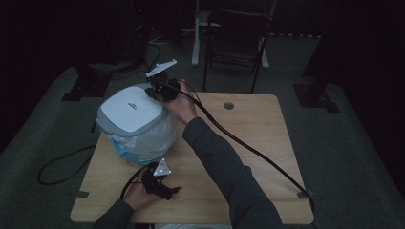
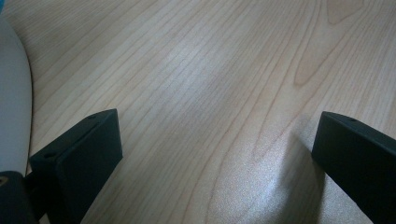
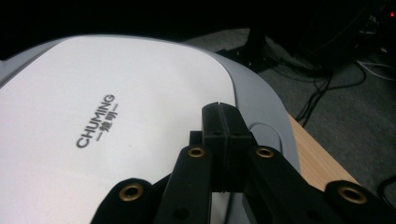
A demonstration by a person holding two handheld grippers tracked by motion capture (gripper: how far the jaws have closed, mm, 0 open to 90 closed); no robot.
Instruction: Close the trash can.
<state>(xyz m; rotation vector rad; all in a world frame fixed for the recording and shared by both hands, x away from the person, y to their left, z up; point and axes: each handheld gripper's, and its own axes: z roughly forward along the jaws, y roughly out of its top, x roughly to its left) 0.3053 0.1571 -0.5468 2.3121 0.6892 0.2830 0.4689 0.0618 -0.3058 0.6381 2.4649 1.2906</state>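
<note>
From the high view I see a wooden table in a dark room, and on its 10 o'clock part stands a rounded appliance with a white lid and a body wrapped in clear plastic. My right gripper sits at the 1 o'clock edge of that lid, held by my right hand, with its black cable running off toward 4 o'clock across the table. My left gripper is near the table's 7 o'clock edge, just below the appliance, in my left hand. A folding chair stands on the floor beyond the table at 12 o'clock. In the left gripper view I look down on bare wood grain of the table; the fingers stand wide apart at 8 and 4 o'clock with nothing between them, and a pale curve of the appliance shows at 9 o'clock. In the right gripper view the fingers are pressed together, tip to tip, over the lid, which carries the word CHUMING at 9 o'clock of the fingers. I cannot tell whether they touch the lid. A strip of table shows at 4 o'clock, and cables lie on the floor at 2 o'clock.
</note>
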